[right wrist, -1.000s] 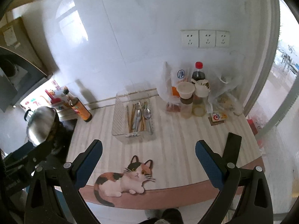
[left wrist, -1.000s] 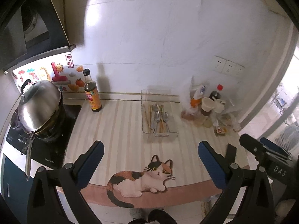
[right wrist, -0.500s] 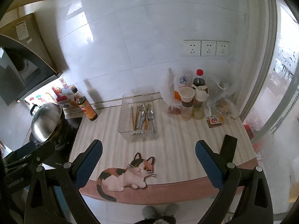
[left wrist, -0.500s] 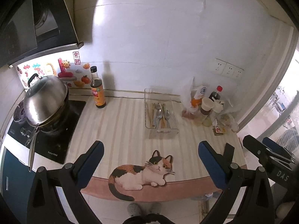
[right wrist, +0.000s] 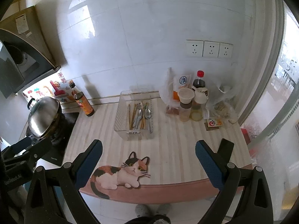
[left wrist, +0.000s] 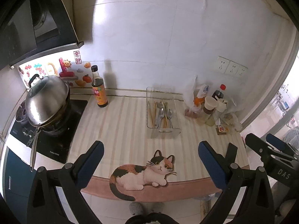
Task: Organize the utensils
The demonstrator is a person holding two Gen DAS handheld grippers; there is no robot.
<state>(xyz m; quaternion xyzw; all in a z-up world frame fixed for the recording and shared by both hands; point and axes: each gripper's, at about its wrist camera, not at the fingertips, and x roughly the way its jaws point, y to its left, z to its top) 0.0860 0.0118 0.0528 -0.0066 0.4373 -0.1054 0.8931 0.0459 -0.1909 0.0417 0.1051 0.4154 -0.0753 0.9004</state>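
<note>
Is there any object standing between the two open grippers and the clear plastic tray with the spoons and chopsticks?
Nothing visible does. Only bare striped countertop and its flat cat picture lie before the clear plastic tray.

Your left black two-finger gripper with blue pads (left wrist: 150, 158) is spread wide, both fingers (left wrist: 91, 157) parted with nothing between them, and it hangs above the near edge of the striped bench (left wrist: 127, 130) without touching it. Your right black two-finger gripper with blue pads (right wrist: 148, 157) is likewise wide apart and empty, its fingers (right wrist: 207, 158) also up over that near edge. From the left wrist view the right gripper shows off the bench's right end; from the right wrist view the left gripper shows off its left end. Your grey slippered feet (right wrist: 149, 210) stand just below the bench edge.
</note>
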